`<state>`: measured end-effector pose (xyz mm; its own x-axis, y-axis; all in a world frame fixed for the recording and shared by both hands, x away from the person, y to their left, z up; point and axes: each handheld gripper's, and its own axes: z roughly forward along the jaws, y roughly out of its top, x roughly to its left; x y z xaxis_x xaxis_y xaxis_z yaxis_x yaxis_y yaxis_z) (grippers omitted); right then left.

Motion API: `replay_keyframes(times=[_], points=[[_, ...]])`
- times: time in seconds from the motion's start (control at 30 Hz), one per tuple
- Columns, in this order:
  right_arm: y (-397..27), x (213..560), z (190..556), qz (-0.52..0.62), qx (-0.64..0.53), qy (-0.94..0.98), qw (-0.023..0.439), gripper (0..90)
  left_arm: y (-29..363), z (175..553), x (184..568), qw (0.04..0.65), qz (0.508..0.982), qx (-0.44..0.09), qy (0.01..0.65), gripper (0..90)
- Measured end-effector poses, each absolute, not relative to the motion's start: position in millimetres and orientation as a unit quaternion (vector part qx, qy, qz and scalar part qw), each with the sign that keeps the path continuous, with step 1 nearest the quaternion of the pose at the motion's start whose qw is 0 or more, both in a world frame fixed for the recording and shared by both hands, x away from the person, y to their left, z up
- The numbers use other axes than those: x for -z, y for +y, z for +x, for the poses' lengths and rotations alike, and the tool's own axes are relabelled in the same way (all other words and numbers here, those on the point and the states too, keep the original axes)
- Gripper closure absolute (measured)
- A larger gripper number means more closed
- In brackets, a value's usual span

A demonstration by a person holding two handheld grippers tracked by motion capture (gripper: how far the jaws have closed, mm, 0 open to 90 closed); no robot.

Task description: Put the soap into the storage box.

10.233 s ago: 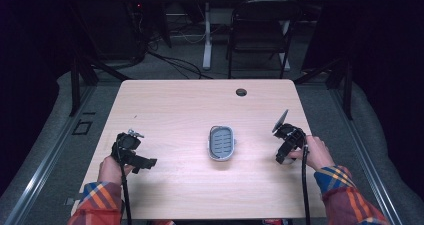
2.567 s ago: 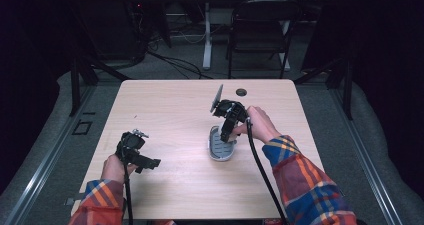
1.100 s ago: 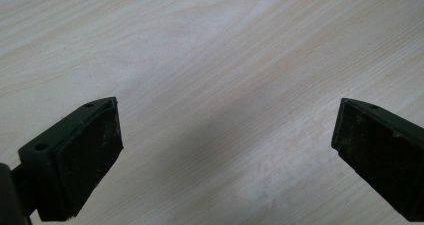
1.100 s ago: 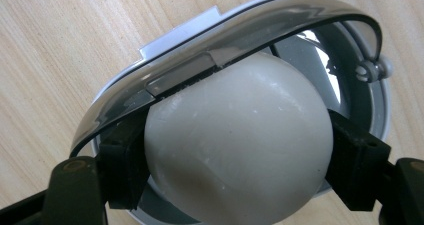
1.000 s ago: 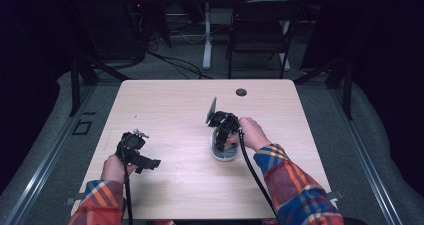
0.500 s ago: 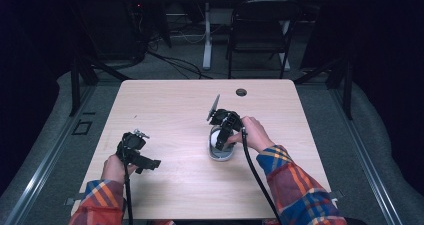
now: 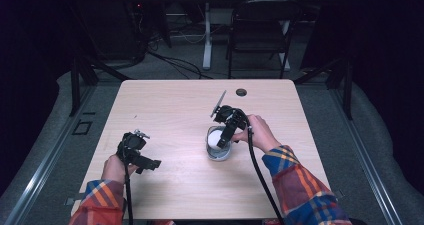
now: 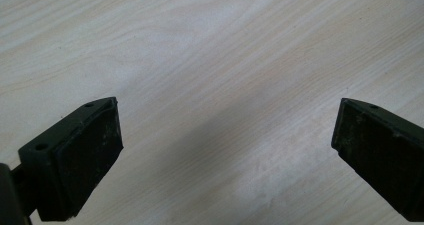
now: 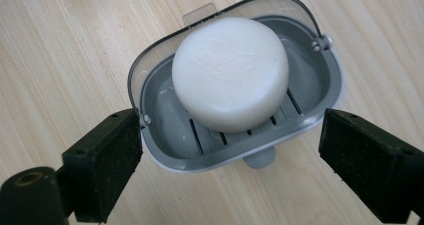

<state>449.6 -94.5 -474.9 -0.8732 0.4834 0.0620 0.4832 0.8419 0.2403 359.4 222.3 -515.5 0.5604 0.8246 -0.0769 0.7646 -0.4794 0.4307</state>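
A: Where do we stand? The soap dish (image 9: 240,135) sits mid-bench (image 7: 175,105), lid (image 9: 160,60) swung open, the white soap bar (image 9: 231,72) resting on its slats.

B: Our right hand-held gripper (image 9: 227,170) straddles it, jaws wide, one pad touching the dish's side, nothing clamped. Our left hand-held gripper (image 8: 227,150) hovers open over bare wood.

A: The soap looks slick and light, we reckon; the plastic dish is stiff.

B: Then we'd pinch the bar across its flanks, gently.
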Motion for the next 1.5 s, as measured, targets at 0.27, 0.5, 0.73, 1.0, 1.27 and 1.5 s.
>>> replay_keyframes(times=[0.27, 0.5, 0.73, 1.0, 1.27, 1.5], points=[[-113, 462, 447, 0.266, -0.126, 0.956, 0.013, 2.4, 222, 359, 515, 0.214, 0.857, -0.071, 0.463, 0.0], [-138, 445, 438, 0.28, -0.137, 0.95, 0.031, 1.9, 222, 359, 515, 0.213, 0.857, -0.072, 0.463, 0.0], [-166, 436, 428, 0.297, -0.141, 0.943, 0.046, 0.0, 221, 359, 515, 0.214, 0.856, -0.073, 0.464, 0.0], [-204, 442, 419, 0.328, -0.137, 0.933, 0.051, 0.0, 220, 359, 515, 0.213, 0.856, -0.073, 0.465, 0.0], [-243, 464, 407, 0.361, -0.12, 0.923, 0.048, 0.0, 220, 359, 516, 0.21, 0.859, -0.074, 0.461, 0.0], [-273, 492, 391, 0.385, -0.116, 0.915, 0.034, 0.0, 218, 358, 515, 0.211, 0.86, -0.075, 0.459, 0.0]])
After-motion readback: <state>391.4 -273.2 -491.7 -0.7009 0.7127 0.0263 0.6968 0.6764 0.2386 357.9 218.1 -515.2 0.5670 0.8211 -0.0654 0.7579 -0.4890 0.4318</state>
